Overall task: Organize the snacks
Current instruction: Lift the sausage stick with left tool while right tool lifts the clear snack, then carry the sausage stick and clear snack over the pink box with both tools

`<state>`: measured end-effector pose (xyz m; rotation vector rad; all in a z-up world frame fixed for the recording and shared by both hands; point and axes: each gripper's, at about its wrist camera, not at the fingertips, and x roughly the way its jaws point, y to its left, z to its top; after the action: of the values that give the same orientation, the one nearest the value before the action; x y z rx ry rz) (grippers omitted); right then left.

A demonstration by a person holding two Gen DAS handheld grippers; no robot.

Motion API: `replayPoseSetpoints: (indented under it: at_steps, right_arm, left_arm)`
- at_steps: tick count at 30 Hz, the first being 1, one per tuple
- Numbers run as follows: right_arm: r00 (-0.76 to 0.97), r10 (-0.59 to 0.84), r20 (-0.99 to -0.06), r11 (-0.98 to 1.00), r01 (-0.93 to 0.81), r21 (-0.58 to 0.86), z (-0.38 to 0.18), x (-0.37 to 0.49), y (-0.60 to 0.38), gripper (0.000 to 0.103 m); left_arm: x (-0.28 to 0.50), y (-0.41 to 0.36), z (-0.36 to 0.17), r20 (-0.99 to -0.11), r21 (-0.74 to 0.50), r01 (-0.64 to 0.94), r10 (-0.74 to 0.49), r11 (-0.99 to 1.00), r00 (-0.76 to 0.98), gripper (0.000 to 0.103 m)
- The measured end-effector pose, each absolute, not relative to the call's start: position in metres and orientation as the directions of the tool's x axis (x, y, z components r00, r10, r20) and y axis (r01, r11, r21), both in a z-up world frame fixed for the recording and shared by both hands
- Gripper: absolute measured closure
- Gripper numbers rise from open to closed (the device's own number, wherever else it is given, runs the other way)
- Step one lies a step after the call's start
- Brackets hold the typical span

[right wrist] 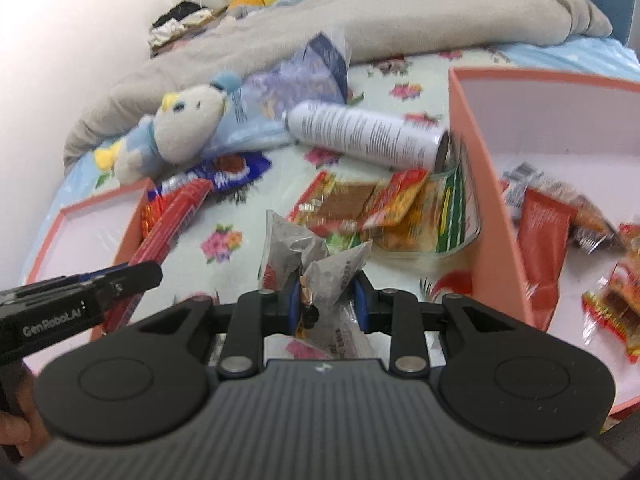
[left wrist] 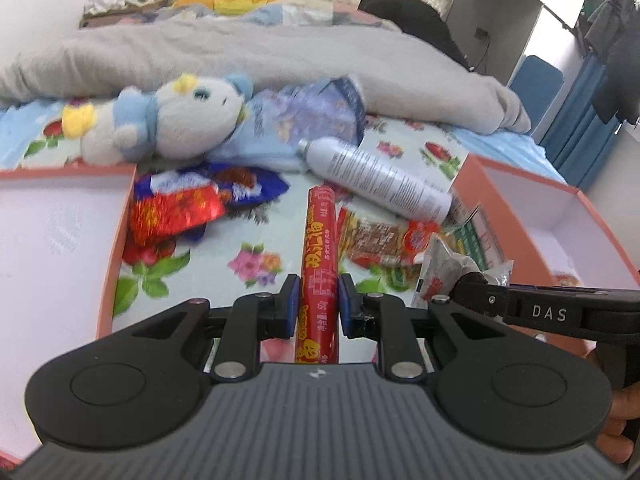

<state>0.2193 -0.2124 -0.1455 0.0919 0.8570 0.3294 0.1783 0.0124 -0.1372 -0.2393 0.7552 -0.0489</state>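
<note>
My left gripper point(left wrist: 319, 294) is shut on a long red sausage stick point(left wrist: 319, 240), held above the floral bedsheet; the stick also shows in the right wrist view point(right wrist: 168, 224). My right gripper point(right wrist: 326, 296) is shut on a crinkled silver snack packet point(right wrist: 308, 256), which also shows in the left wrist view point(left wrist: 444, 268). Loose snack packets point(right wrist: 360, 204) lie on the sheet between two orange boxes. The left box point(left wrist: 116, 248) looks empty. The right box point(right wrist: 484, 184) holds several red and orange packets point(right wrist: 544, 220).
A white spray can point(left wrist: 376, 178) lies beside the right box. A plush toy point(left wrist: 168, 120) and a blue bag point(left wrist: 312, 112) lie behind. Red and blue foil packets point(left wrist: 188, 204) sit by the left box. A grey blanket point(left wrist: 256, 52) is bunched beyond.
</note>
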Motion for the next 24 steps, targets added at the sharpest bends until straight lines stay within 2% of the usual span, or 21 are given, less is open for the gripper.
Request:
replayPoseSetpoints:
  at_steps: [24]
  right_arm:
    - [0.757,0.317,-0.572,0.949,-0.255,0.188,-0.039,0.229,-0.253,0.073]
  left_arm:
    - [0.204,-0.032,-0.026,-0.557,-0.244,0.076,-0.203,0.967,0.805,0.079]
